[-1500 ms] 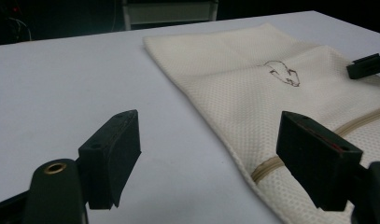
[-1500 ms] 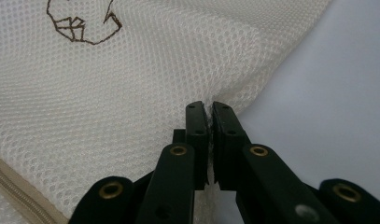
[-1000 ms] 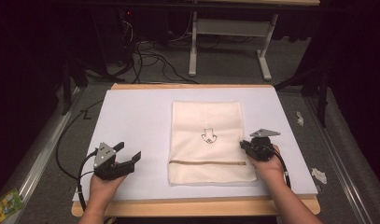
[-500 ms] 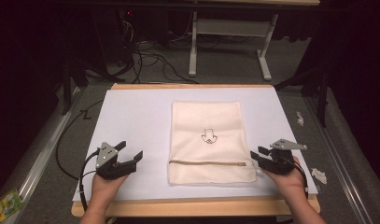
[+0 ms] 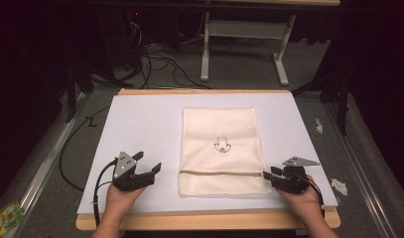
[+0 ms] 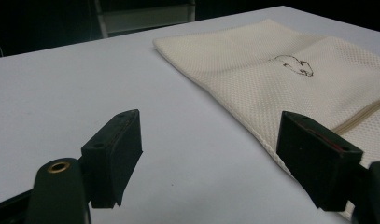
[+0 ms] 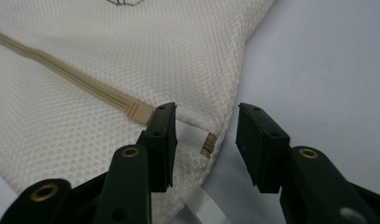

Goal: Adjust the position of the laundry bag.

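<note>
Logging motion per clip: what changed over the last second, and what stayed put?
The right claw swung off the cream mesh zip bag's right edge out over the white table sheet, then came back in to the zipper's right end, jaws open and astride the small pull tab. Nothing was gripped. The left claw stayed open and parked left of the bag, which did not shift.

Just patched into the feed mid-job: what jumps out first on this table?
A cream mesh laundry bag with a tan zipper and a small dark printed emblem lies flat at the middle of the white table. The right gripper, jaws open, sits at the bag's near right corner, straddling the small tan zipper pull. The left gripper rests open on bare table left of the bag.
</note>
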Demonstrator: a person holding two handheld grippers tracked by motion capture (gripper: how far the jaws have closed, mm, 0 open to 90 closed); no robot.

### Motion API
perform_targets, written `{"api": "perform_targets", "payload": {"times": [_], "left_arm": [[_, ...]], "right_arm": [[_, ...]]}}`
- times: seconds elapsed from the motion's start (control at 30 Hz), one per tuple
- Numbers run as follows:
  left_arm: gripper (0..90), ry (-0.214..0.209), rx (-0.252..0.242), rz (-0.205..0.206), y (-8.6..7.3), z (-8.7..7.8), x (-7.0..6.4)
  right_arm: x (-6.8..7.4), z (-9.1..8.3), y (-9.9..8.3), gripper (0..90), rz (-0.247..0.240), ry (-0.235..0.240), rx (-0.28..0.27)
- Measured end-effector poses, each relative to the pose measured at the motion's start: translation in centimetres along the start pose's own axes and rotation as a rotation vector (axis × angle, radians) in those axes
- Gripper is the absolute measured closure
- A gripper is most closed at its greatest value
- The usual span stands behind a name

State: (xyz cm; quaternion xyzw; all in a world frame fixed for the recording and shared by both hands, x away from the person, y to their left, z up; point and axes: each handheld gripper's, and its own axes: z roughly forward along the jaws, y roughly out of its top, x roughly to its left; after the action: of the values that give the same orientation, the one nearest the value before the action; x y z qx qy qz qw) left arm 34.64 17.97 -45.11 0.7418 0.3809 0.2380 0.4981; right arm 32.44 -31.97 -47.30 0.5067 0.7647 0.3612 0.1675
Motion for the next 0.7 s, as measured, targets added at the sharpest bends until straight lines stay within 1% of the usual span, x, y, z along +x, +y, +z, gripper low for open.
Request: {"api": "perform_targets", "payload": {"times": [0.07, 0.1, 0.2, 0.3, 0.33, 0.37, 0.43, 0.53, 0.57, 0.63, 0.67, 0.7], "left_arm": [[22.9, -0.003, 0.010, 0.007, -0.04, 0.04, -0.14], [22.8, -0.006, 0.014, 0.006, -0.06, 0.07, -0.21], [22.8, -0.006, 0.014, 0.008, -0.06, 0.03, -0.23], [22.8, -0.002, 0.008, 0.008, -0.01, -0.11, -0.15], [22.8, -0.002, 0.008, 0.008, -0.01, -0.11, -0.15], [22.9, -0.001, 0.007, 0.005, 0.02, -0.15, -0.05], [22.9, -0.003, 0.009, 0.004, 0.02, -0.10, 0.03], [22.9, -0.003, 0.015, 0.008, -0.02, 0.04, 0.03], [22.9, -0.006, 0.017, 0.009, -0.03, 0.09, 0.01], [22.9, -0.010, 0.020, 0.014, 0.00, 0.12, -0.06], [22.9, -0.009, 0.019, 0.022, 0.07, 0.08, -0.09], [22.9, -0.009, 0.019, 0.022, 0.07, 0.08, -0.09]], "right_arm": [[0.09, 0.07, -0.03, 57.6, -0.003, -0.007, 0.004], [0.13, 0.25, -0.10, 58.5, -0.013, -0.011, 0.007], [0.15, 0.32, -0.22, 59.4, -0.003, -0.011, 0.002], [0.35, 0.32, -0.40, 66.0, 0.005, -0.001, -0.005], [0.35, 0.32, -0.40, 66.0, 0.005, -0.001, -0.005], [0.42, 0.33, -0.44, 68.6, -0.004, 0.005, -0.006], [0.37, 0.36, -0.47, 70.2, -0.012, 0.014, -0.008], [0.38, 0.35, -0.48, 72.0, -0.007, 0.019, -0.006], [0.50, 0.32, -0.48, 76.7, -0.021, 0.027, -0.004], [0.60, 0.33, -0.48, 78.3, -0.029, 0.025, -0.006], [0.94, 0.36, -0.44, 81.7, -0.057, 0.014, -0.006], [0.96, 0.38, -0.41, 82.3, -0.060, 0.015, -0.005]]}}
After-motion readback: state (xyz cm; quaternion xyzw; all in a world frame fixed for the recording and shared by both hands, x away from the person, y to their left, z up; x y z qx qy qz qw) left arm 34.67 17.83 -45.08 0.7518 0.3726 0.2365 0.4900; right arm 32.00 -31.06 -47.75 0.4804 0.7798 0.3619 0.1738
